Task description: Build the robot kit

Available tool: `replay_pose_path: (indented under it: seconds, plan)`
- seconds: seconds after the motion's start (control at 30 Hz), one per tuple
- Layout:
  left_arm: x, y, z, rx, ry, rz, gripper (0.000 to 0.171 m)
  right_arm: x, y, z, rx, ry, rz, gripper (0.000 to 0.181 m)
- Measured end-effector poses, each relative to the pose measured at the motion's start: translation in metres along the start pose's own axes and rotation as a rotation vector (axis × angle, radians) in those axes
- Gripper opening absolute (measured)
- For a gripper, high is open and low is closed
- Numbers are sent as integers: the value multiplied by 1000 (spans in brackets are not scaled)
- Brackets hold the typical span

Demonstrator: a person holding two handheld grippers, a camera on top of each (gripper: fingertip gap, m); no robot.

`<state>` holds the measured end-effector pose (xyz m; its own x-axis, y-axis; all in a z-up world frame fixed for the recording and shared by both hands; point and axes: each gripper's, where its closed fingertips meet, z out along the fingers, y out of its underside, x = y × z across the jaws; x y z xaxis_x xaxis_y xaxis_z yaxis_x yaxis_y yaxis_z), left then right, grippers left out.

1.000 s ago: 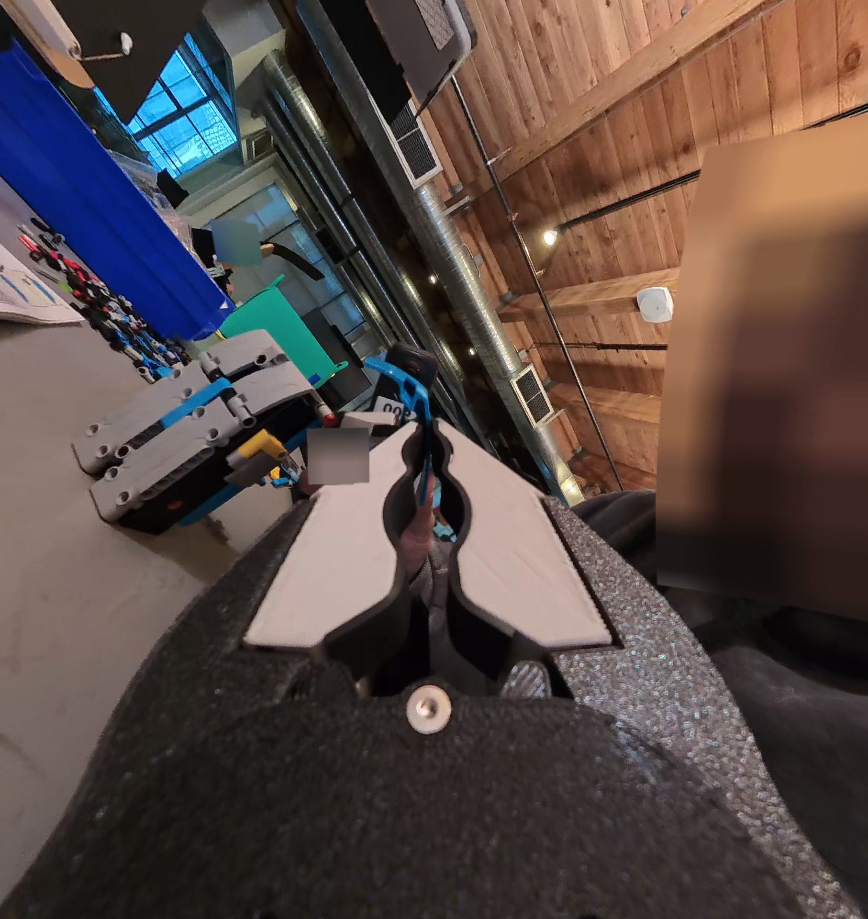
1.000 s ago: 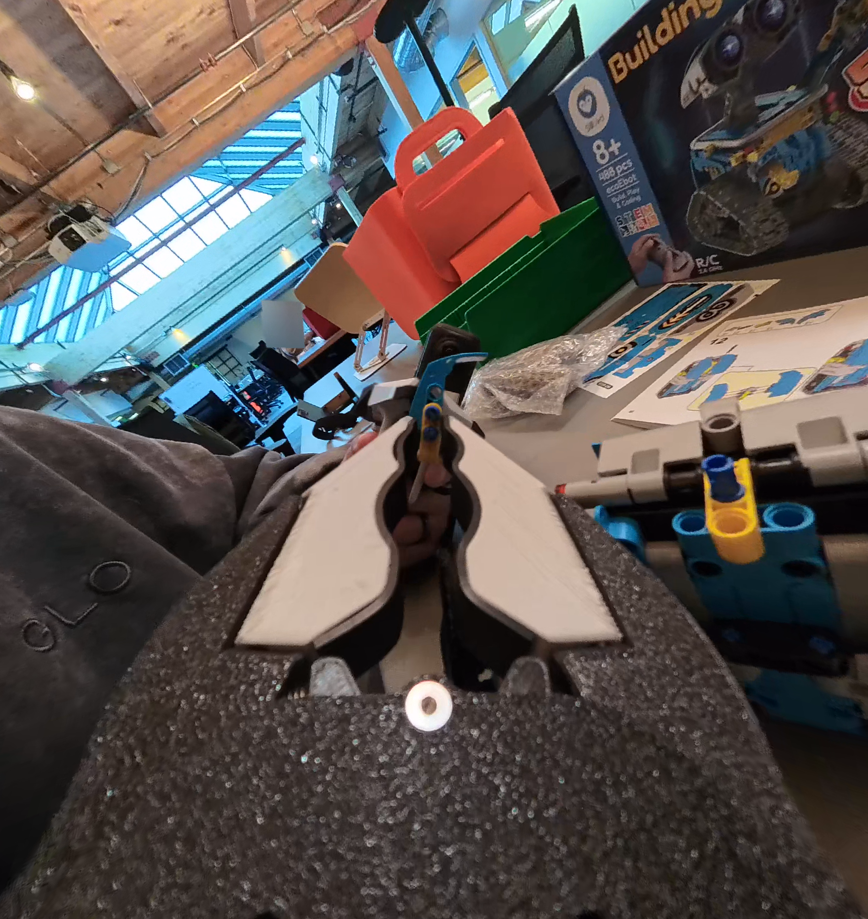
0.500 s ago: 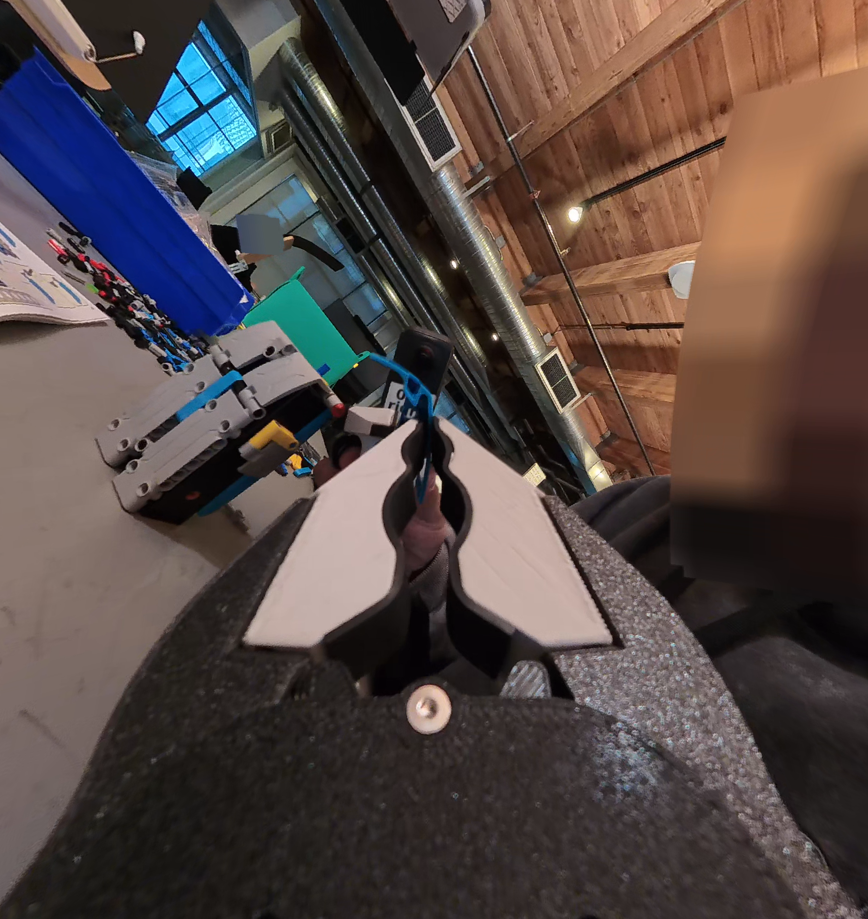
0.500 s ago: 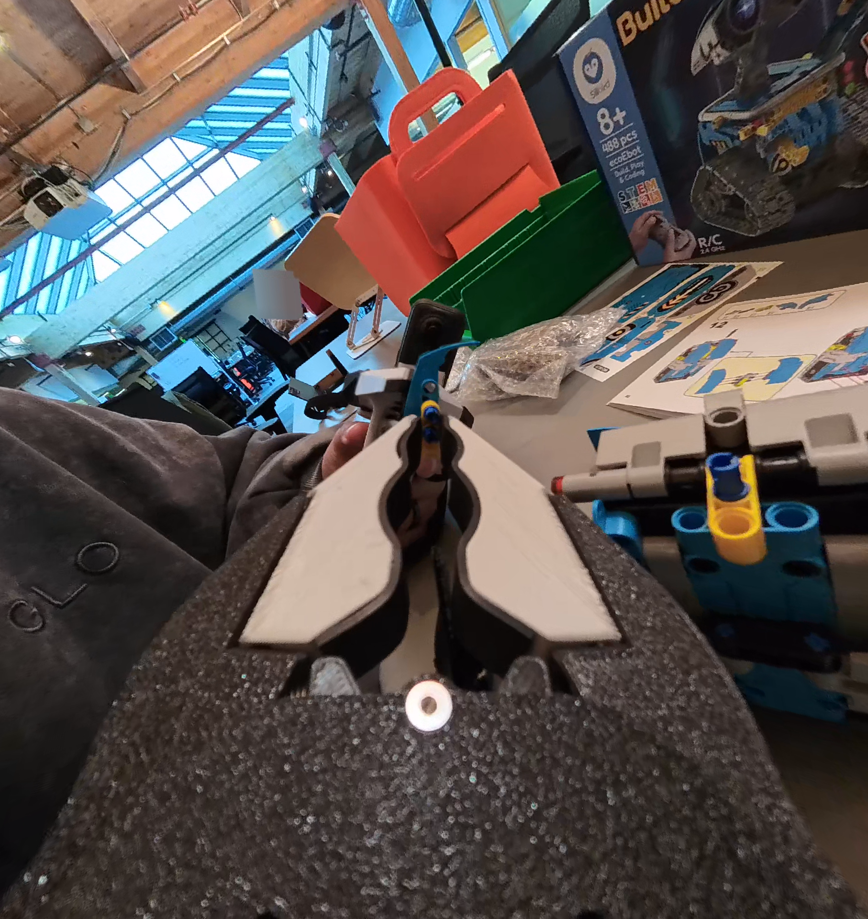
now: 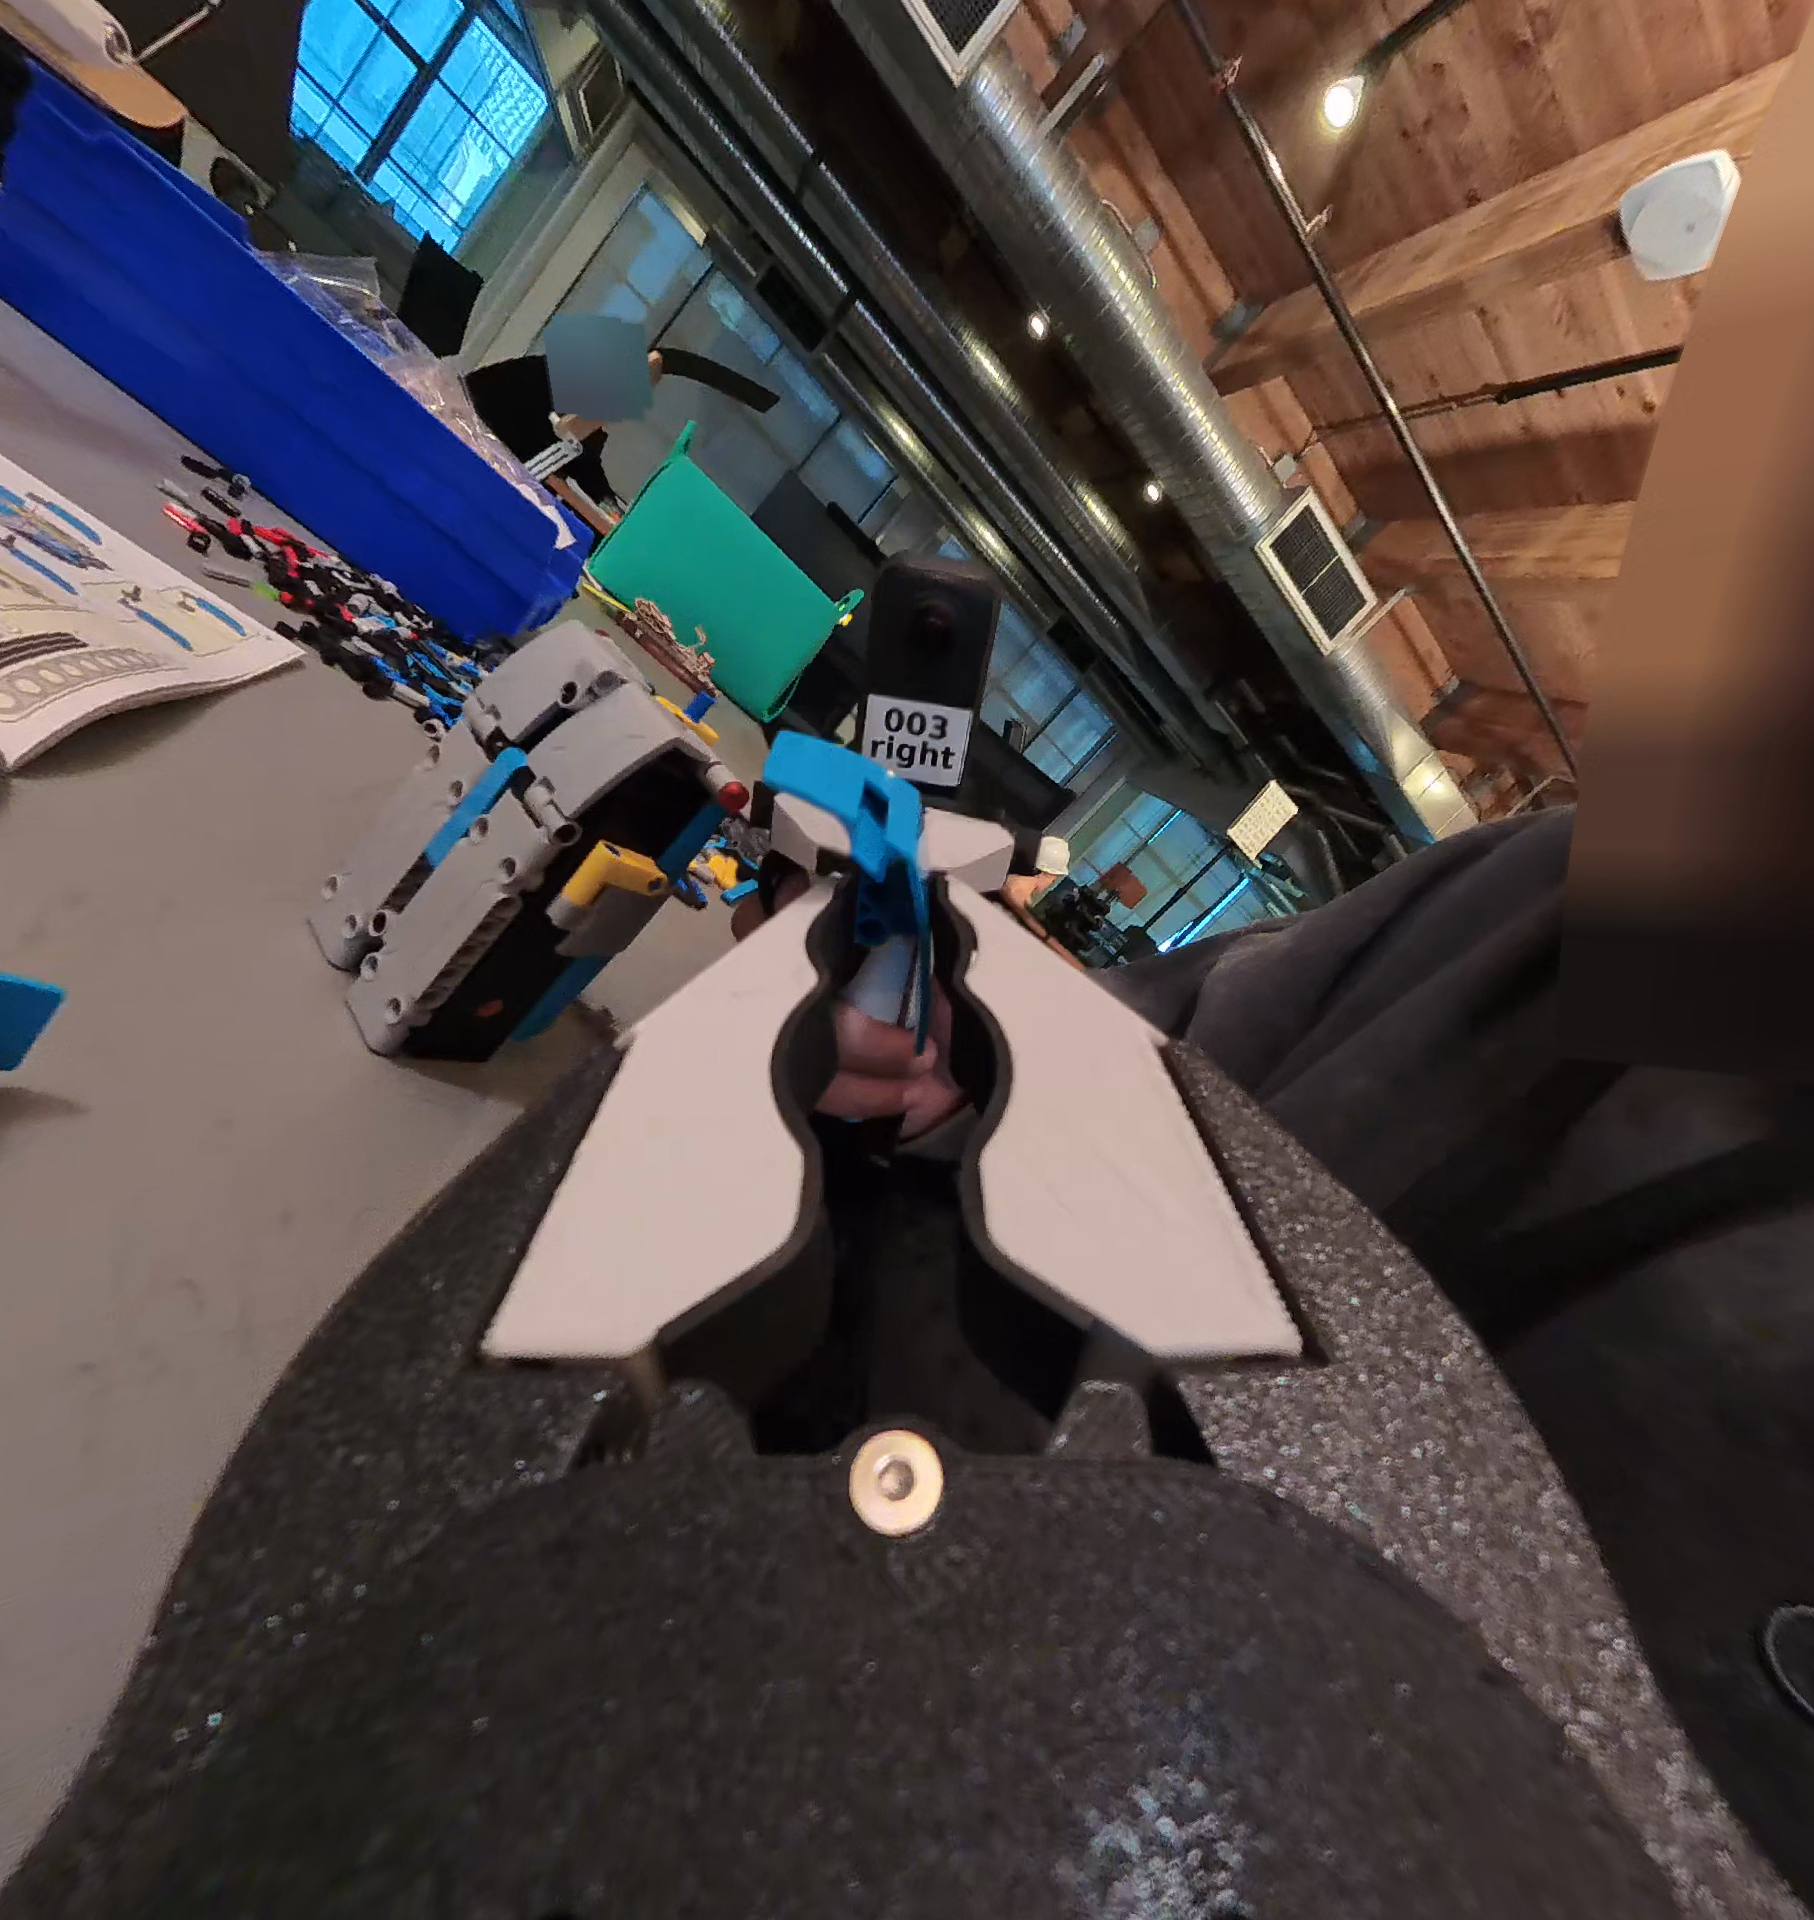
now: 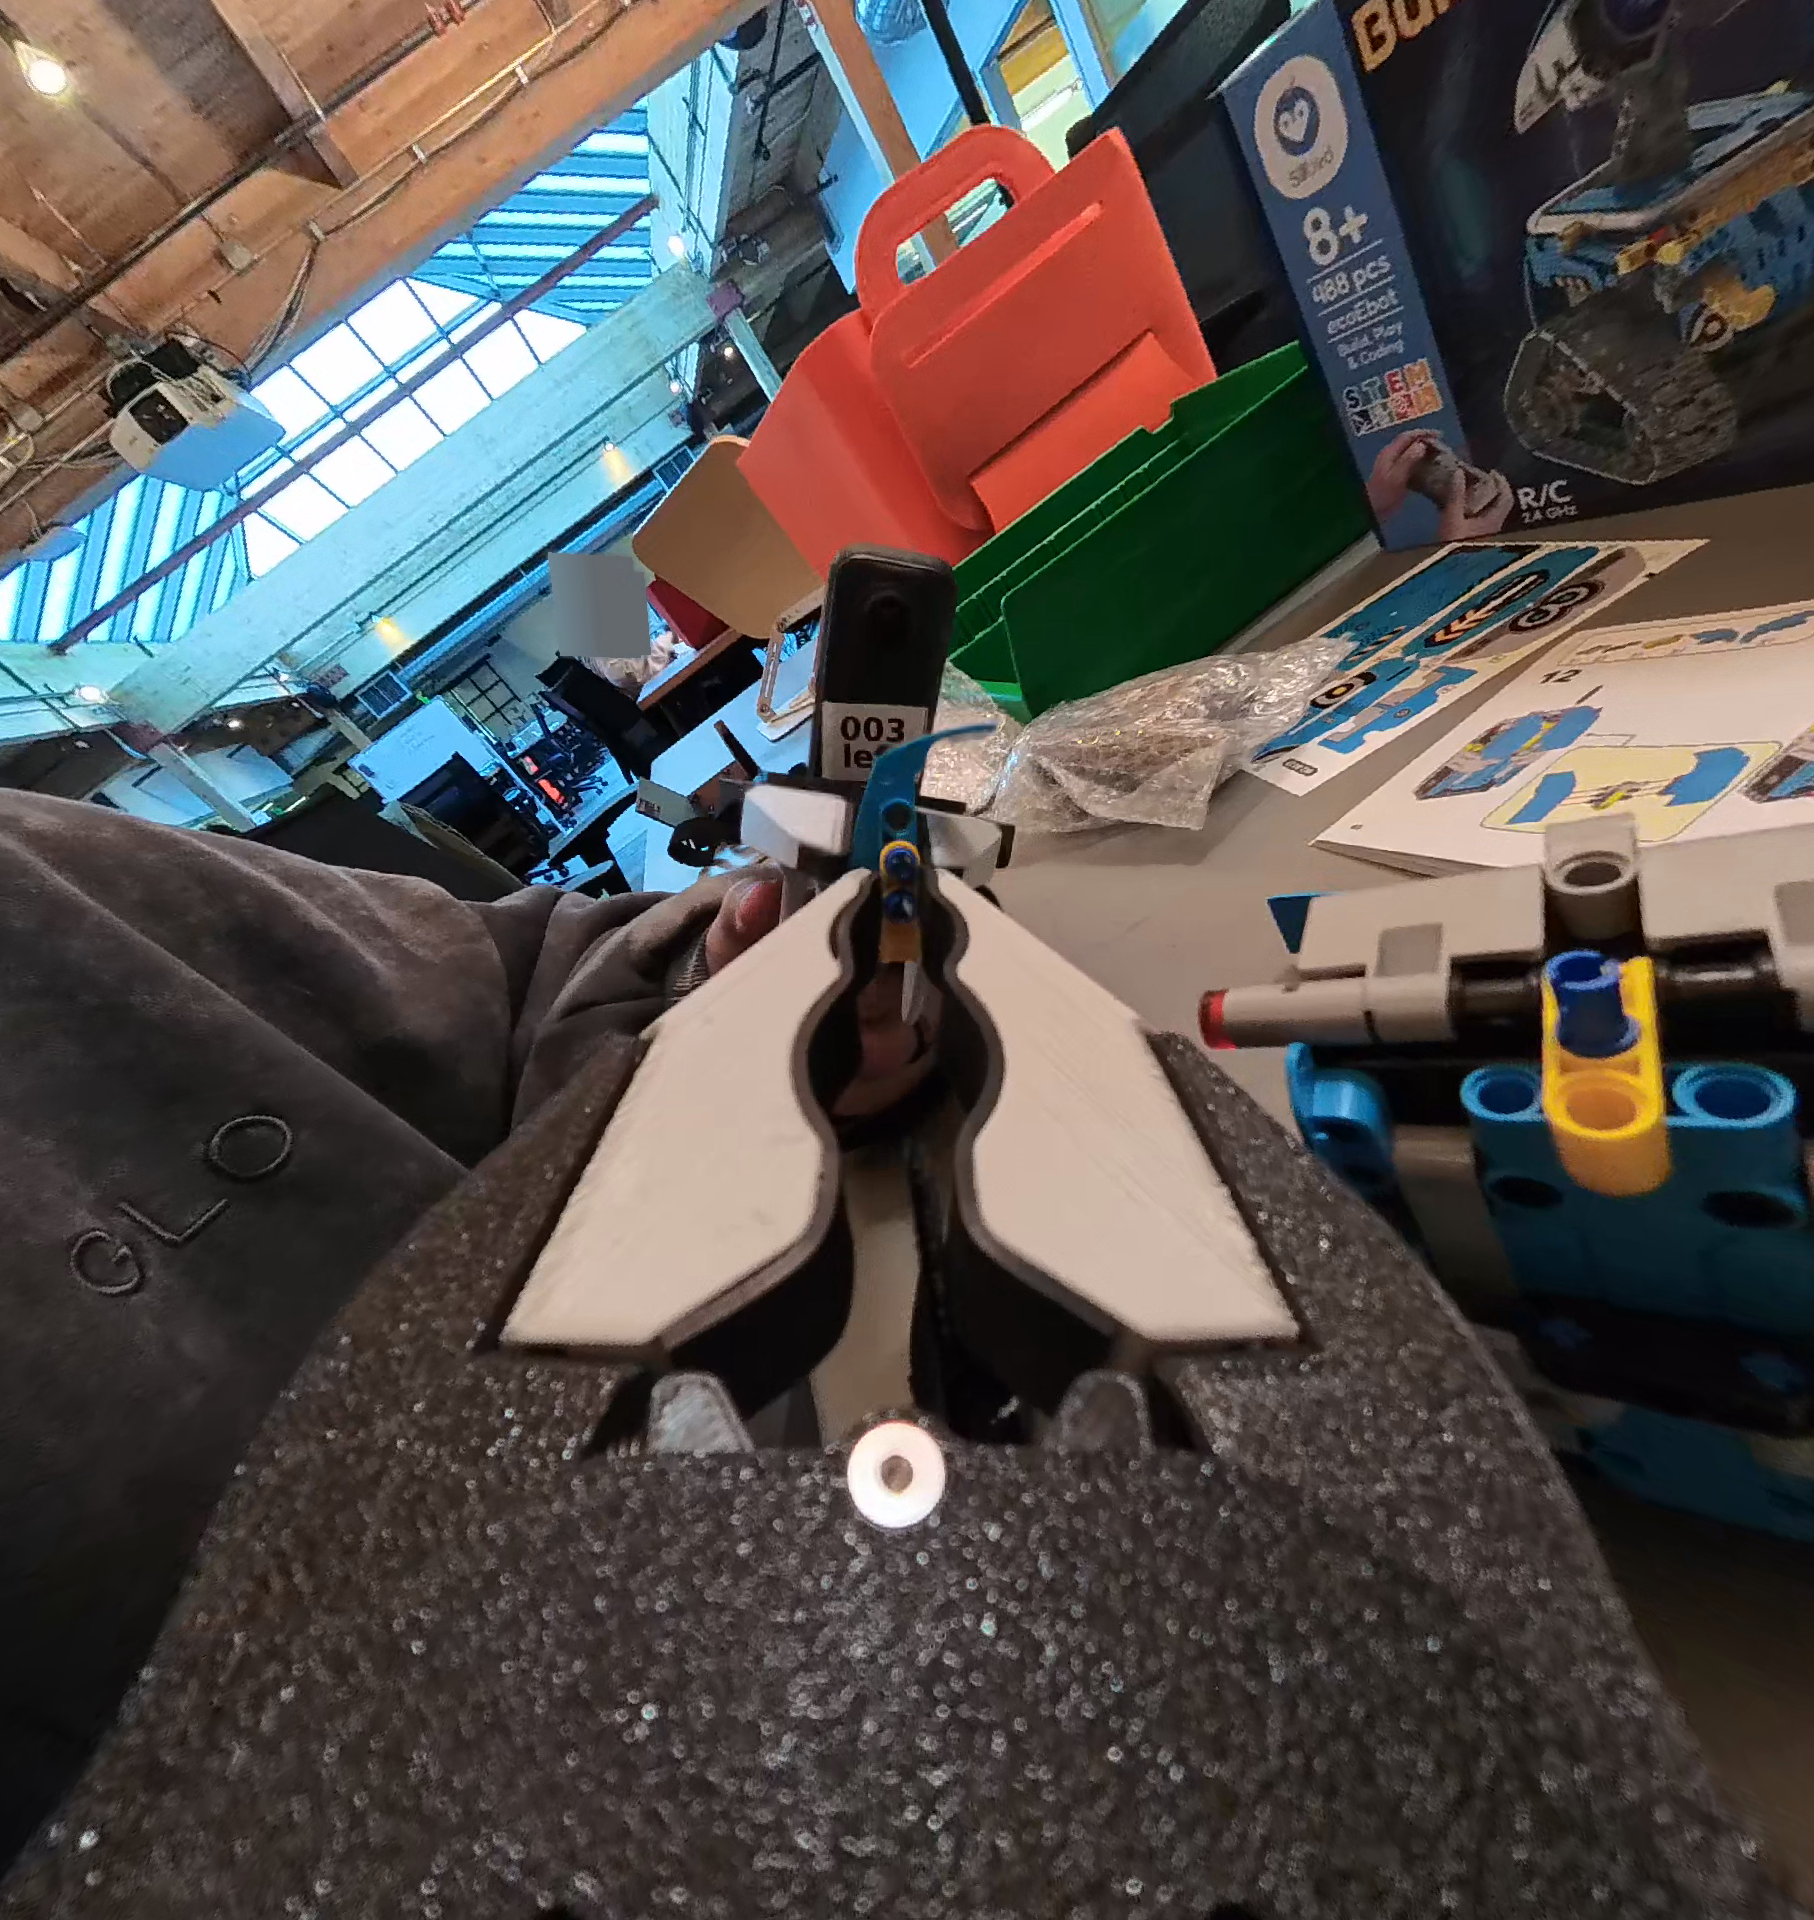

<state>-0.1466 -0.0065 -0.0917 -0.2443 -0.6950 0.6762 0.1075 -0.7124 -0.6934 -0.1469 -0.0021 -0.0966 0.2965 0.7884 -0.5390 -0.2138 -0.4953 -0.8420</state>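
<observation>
Two tools meet tip to tip on one blue curved piece.

Our left tool [image 5: 887, 920] and right tool [image 6: 898, 904] both pinch the blue curved piece [image 5: 882, 831], held above the tabletop [image 5: 155, 1143]. Beside it sits the grey-and-blue brick model [image 5: 529, 862]; beyond that model lie instruction sheets [image 6: 1609, 727] and a green bin [image 6: 1142, 561].

white printed label [image 5: 913, 740] on black camera [image 5: 929, 634], lettered toy box [image 6: 1402, 260], lettered sweatshirt [image 6: 181, 1205]
</observation>
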Motion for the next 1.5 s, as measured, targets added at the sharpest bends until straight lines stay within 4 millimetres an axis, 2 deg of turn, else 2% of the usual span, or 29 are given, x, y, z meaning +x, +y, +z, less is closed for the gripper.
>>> replay_pose_path:
  seconds: [0.47, 0.87, 1.07, 1.17, 1.3, 1.37, 1.43, 1.5]
  plan:
    - [5, 10, -1, -46, 12, 56, 11, -7, 9, -1, -65, -55, 5, 6]
    - [3, 12, -1, -75, 7, 46, 12, -5, 12, 0, -80, -37, 7, 7]
    - [5, 13, -5, -122, 6, 94, 13, -7, 11, -3, -105, 18, -68, 10]
    - [-3, 8, -11, -132, -65, 174, 13, -6, 2, -23, -127, 41, -84, 23]
    - [-20, 9, -16, -177, -194, 291, 13, 7, -1, -74, -249, 120, -159, 27]
    - [-22, 13, -14, -198, -210, 303, 14, 19, 12, -106, -381, 167, -210, 27]
    - [-23, 16, -13, -216, -209, 305, 14, 46, 37, -144, -556, 287, -314, 26]
    - [-23, 18, -12, -225, -208, 309, 14, 57, 62, -167, -666, 304, -333, 22]
